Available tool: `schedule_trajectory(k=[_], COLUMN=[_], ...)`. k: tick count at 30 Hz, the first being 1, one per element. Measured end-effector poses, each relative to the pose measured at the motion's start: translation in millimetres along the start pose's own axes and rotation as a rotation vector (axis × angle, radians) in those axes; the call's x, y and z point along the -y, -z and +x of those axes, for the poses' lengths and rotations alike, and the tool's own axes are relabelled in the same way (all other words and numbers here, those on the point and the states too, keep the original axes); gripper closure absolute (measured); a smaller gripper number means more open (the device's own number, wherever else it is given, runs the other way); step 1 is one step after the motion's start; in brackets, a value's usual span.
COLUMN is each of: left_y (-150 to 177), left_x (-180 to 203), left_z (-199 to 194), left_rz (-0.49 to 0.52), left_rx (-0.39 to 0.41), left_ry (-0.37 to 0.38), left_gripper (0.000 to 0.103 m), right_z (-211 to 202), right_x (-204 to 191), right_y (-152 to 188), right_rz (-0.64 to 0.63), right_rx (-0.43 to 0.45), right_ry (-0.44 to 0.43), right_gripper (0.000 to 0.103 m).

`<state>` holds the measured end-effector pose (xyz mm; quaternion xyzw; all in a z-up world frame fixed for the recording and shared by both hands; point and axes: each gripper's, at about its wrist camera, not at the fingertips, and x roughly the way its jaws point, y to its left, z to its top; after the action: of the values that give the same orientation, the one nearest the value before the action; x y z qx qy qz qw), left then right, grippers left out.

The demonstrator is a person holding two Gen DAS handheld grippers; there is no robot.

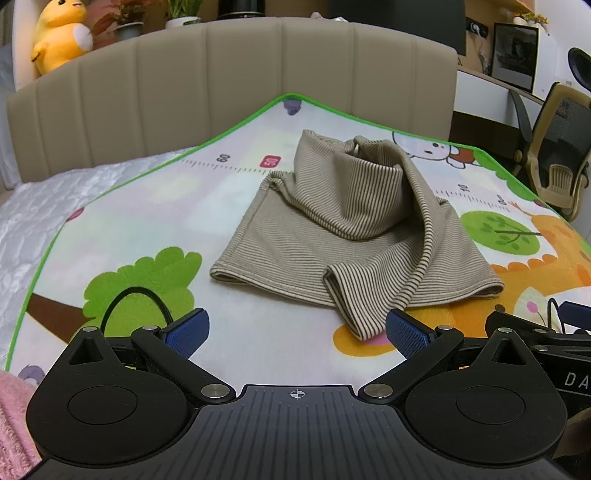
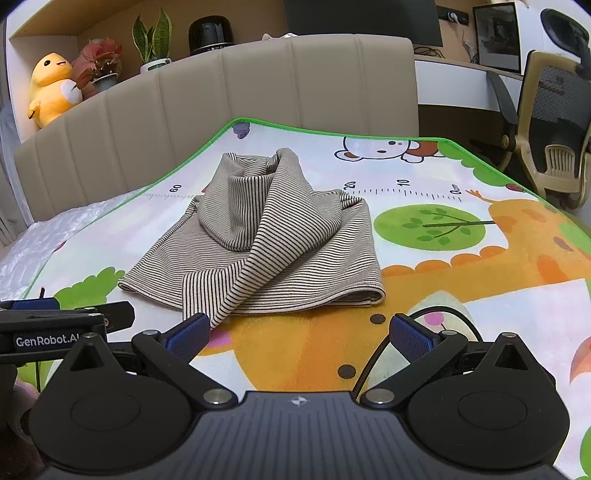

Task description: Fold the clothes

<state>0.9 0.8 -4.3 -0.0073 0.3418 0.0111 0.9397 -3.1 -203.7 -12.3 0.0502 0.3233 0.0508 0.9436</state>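
A beige garment with thin dark stripes point(image 1: 332, 229) lies crumpled on a cartoon play mat point(image 1: 147, 229), its upper part heaped and twisted, one sleeve end point(image 1: 354, 314) trailing toward me. It also shows in the right wrist view point(image 2: 273, 240). My left gripper point(image 1: 297, 334) is open and empty, hovering just short of the garment's near hem, its right pad close to the sleeve end. My right gripper point(image 2: 299, 336) is open and empty, also just short of the garment, its left pad next to the sleeve end point(image 2: 207, 295).
The mat point(image 2: 480, 295) lies on a bed with a white quilt point(image 1: 33, 221) and a beige padded headboard point(image 1: 229, 88). An office chair point(image 1: 557, 151) stands at the right. A yellow plush toy point(image 1: 59, 33) and plants sit on the shelf behind. Black cables point(image 2: 373, 354) trail by both grippers.
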Motion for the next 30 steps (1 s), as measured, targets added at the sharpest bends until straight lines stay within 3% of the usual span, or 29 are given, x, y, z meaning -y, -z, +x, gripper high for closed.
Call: schedule_trajectory(k=[19,22,26,30], left_y=[-1.4,-4.2,-25.8,-51.9], left_x=[-1.6,-4.1,-16.2,-21.4], left_z=[3.4,8.3,33.7,63.8], left_rz=[-0.019,-0.034,-0.076,0.011], left_rx=[-0.028,-0.056,-0.173,-0.181], left_ry=[0.005,0.008,0.067,0.032], left_gripper=[0.000,0.000,0.000,0.000], right_z=[4.2,10.1,19.3,30.8], right_x=[3.1,10.9,22.9,35.5], right_y=[0.8,-7.7,-20.8,-33.0], right_rz=[0.013,0.028,0.051,0.076], right_rx=[-0.017,-0.011,-0.004,-0.002], right_ry=[0.001,0.007,0.015,0.027], right_gripper=[0.000,0.000,0.000,0.000])
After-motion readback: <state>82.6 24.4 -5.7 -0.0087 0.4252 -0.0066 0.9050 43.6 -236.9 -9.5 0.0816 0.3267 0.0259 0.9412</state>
